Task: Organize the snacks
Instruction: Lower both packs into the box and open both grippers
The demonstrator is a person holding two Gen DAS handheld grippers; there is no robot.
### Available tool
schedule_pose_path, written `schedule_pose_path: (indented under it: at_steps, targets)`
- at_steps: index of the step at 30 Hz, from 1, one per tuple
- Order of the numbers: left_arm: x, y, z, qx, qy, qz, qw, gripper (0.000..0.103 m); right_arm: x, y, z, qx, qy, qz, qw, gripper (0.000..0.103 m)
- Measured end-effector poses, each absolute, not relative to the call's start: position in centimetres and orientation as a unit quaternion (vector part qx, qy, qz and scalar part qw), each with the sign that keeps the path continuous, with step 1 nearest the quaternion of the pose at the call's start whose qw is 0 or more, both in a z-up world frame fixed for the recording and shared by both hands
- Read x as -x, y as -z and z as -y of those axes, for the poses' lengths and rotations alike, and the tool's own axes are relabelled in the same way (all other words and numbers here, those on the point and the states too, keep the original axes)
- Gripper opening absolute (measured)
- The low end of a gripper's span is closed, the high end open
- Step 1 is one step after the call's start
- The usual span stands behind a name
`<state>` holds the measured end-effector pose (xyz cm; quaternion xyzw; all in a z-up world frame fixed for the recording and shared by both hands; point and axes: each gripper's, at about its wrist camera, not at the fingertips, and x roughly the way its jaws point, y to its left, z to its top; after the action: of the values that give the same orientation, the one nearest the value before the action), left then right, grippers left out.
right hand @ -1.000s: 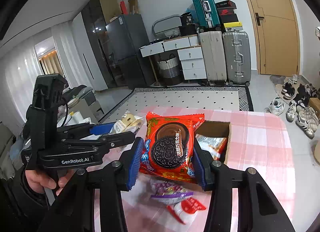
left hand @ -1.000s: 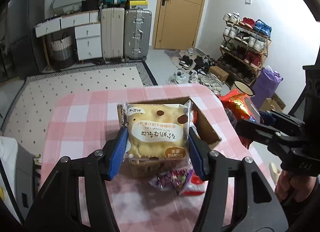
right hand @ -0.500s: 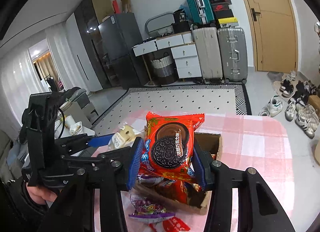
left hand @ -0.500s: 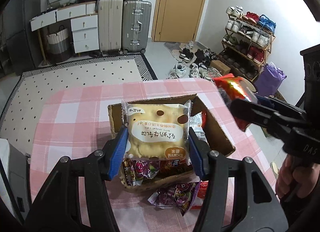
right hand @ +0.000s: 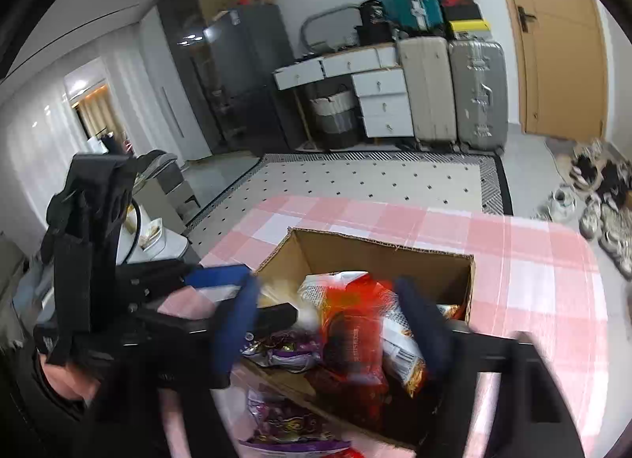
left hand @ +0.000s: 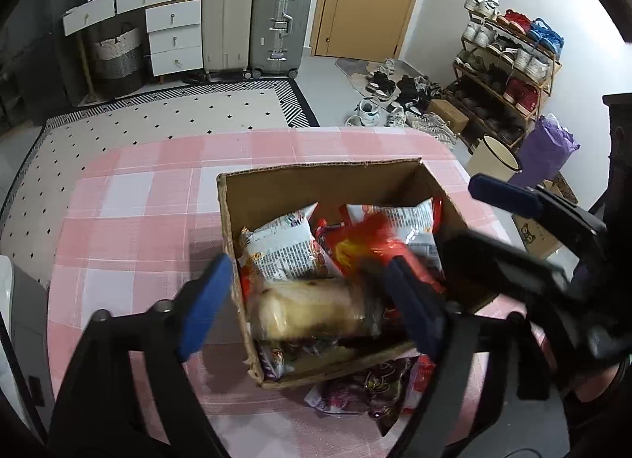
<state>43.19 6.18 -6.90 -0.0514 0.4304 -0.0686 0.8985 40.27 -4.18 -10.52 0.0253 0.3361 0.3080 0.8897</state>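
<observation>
An open cardboard box (left hand: 316,173) sits on the pink checked table (left hand: 138,221), with several snack packets inside. In the left wrist view my left gripper (left hand: 308,304) hangs over the box's near side with its jaws opening. The yellow bread packet (left hand: 312,314) lies blurred between the blue pads, free of them and dropping into the box. In the right wrist view my right gripper (right hand: 328,323) is over the box (right hand: 379,246), its jaws also opening. The red cookie packet (right hand: 351,335) falls blurred between them, with no pad pressing on it.
Purple and red snack packets (left hand: 355,391) lie loose on the table in front of the box. Behind the table are a patterned rug (left hand: 158,122), suitcases (left hand: 252,19), a drawer unit and a door. A shoe rack (left hand: 509,63) stands at the right.
Both grippers moved forward and down over the box and spread their jaws. The bread packet and the red cookie packet, gripped before, have come loose and tip into the box.
</observation>
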Motion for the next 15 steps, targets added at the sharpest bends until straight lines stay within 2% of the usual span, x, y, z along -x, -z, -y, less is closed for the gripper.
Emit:
schedule_pose_path:
  at_steps: [15]
  targets:
    - [-38.1,4.9,-7.6,0.065,0.055,-0.41,0.908,0.081,-35.5,6.7,7.5,-0.031,-0.296,-0.282,0.912,0.088]
